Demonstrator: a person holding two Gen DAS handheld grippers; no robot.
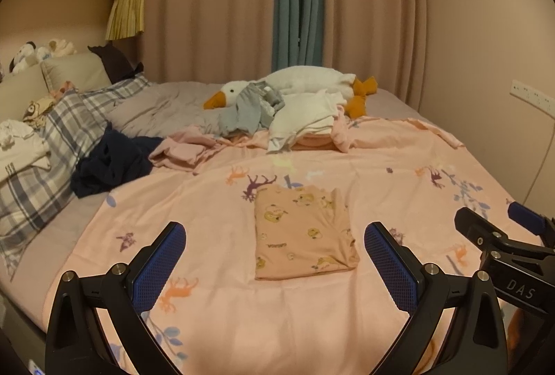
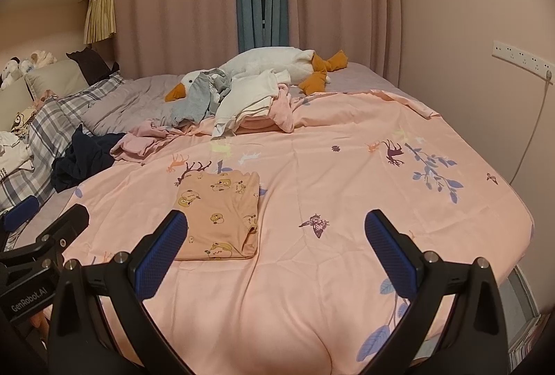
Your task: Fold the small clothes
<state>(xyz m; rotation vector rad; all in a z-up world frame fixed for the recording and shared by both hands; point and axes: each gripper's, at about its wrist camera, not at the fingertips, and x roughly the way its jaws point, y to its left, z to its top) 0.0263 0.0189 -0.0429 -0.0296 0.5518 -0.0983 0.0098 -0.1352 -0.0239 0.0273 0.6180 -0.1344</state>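
Peach top (image 1: 301, 233) with bear print lies folded into neat rectangle on pink bedspread (image 1: 347, 323), flat, nothing gripping it. We hold left claw (image 1: 274, 267) low, fingers wide apart, empty, garment framed between them; likely just let go. Right claw (image 2: 274, 253) likewise spread, empty, top just left of it. Unfolded pile (image 1: 298, 118) of white, grey, pink clothes waits well apart at far side, draped over goose toy (image 1: 305, 80). Dark garment (image 1: 111, 163) beside plaid pillow (image 1: 52, 146). We judge this piece done; next reach for pile.
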